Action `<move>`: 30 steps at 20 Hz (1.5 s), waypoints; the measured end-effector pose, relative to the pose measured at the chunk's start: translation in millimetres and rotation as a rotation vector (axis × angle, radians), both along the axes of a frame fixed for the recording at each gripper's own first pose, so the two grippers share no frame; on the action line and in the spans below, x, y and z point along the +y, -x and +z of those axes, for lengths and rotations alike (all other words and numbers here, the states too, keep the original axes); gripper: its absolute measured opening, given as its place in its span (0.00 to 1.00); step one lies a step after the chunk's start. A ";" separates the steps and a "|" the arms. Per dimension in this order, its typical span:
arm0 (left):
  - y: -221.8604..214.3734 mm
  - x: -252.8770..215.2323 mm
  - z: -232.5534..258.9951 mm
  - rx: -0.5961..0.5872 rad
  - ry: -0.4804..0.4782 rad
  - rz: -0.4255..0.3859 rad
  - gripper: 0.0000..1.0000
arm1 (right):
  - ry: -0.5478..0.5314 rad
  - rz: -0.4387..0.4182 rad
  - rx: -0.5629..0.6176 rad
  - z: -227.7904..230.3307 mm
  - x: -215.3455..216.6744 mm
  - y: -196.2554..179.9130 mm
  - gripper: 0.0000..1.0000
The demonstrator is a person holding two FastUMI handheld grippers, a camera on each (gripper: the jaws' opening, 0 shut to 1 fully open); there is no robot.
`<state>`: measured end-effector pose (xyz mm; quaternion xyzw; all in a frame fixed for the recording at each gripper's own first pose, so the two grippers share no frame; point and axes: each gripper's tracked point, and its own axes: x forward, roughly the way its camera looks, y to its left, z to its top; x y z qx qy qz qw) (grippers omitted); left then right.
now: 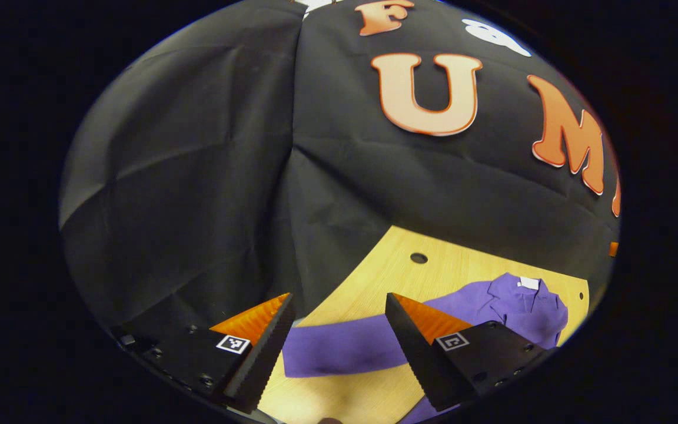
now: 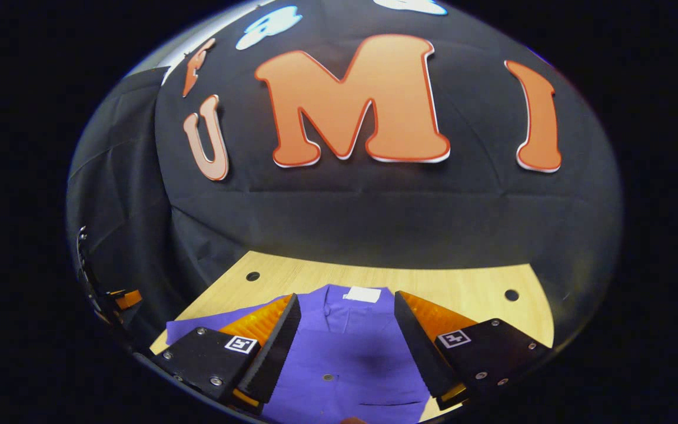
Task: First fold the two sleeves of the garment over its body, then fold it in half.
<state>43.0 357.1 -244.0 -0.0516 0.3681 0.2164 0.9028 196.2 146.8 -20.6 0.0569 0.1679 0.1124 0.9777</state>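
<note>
A purple collared shirt (image 2: 345,353) lies flat on the wooden table (image 2: 451,282), with a white label at its collar (image 2: 362,294). In the left gripper view one sleeve (image 1: 339,350) stretches out flat toward the table's left side, and the collar (image 1: 527,297) lies at the far right. My left gripper (image 1: 339,347) hovers open above that sleeve. My right gripper (image 2: 345,347) hangs open over the shirt's chest, below the collar. Nothing is between either pair of fingers. The other gripper (image 2: 112,303) shows at the far left edge of the right gripper view.
Black cloth walls stand close behind and to the left of the table. Small round holes (image 1: 418,258) (image 2: 511,294) mark the tabletop near its back corners. Bare wood (image 1: 433,277) lies beyond the shirt's sleeve.
</note>
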 end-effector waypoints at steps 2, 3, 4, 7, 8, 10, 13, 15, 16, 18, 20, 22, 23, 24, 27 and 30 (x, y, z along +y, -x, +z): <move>0.3 7.1 -22.4 0.066 0.029 0.012 0.99 | 0.013 -0.020 -0.045 10.4 -8.9 9.9 0.95; 0.2 10.2 -32.7 0.102 0.044 0.017 0.99 | 0.010 -0.023 -0.068 16.0 -13.1 16.1 0.95; 3.0 9.4 -44.8 0.145 0.068 0.022 0.99 | 0.009 -0.033 -0.087 20.6 -16.0 18.9 0.95; 18.8 14.1 -85.0 0.288 0.177 0.061 0.99 | 0.018 -0.047 -0.136 31.5 -29.8 37.8 0.95; 25.5 12.7 -101.4 0.320 0.235 0.079 0.99 | 0.031 -0.061 -0.147 32.5 -34.8 41.8 1.00; 37.5 12.7 -123.2 0.383 0.320 0.114 0.98 | 0.054 -0.082 -0.166 35.7 -44.3 49.1 0.95; 42.2 16.6 -153.1 0.459 0.374 0.132 0.97 | 0.065 -0.108 -0.169 34.6 -51.7 56.8 0.95; 45.9 20.4 -172.8 0.504 0.391 0.139 0.97 | 0.071 -0.114 -0.170 35.3 -51.9 63.5 0.95; 51.8 21.9 -181.4 0.535 0.396 0.143 0.95 | 0.079 -0.115 -0.169 35.0 -52.8 67.5 0.95; 56.7 25.0 -199.3 0.589 0.425 0.149 0.95 | 0.102 -0.130 -0.167 31.7 -54.1 71.3 0.95; 63.0 26.9 -218.3 0.643 0.463 0.169 0.95 | 0.108 -0.148 -0.154 27.2 -53.8 76.0 0.95; 67.3 28.9 -227.5 0.686 0.489 0.177 0.95 | 0.098 -0.173 -0.134 22.3 -54.3 79.7 0.95; 67.5 31.7 -230.4 0.704 0.487 0.177 0.96 | 0.090 -0.186 -0.130 21.8 -54.1 82.6 0.95; 67.2 36.5 -234.2 0.722 0.470 0.183 0.94 | 0.088 -0.198 -0.127 21.3 -53.4 84.7 0.95; 72.2 38.2 -235.2 0.796 0.442 0.186 0.82 | 0.086 -0.222 -0.123 19.3 -46.8 89.0 0.95; 72.6 36.5 -239.4 0.852 0.411 0.146 0.66 | 0.079 -0.239 -0.115 17.3 -33.4 94.6 0.95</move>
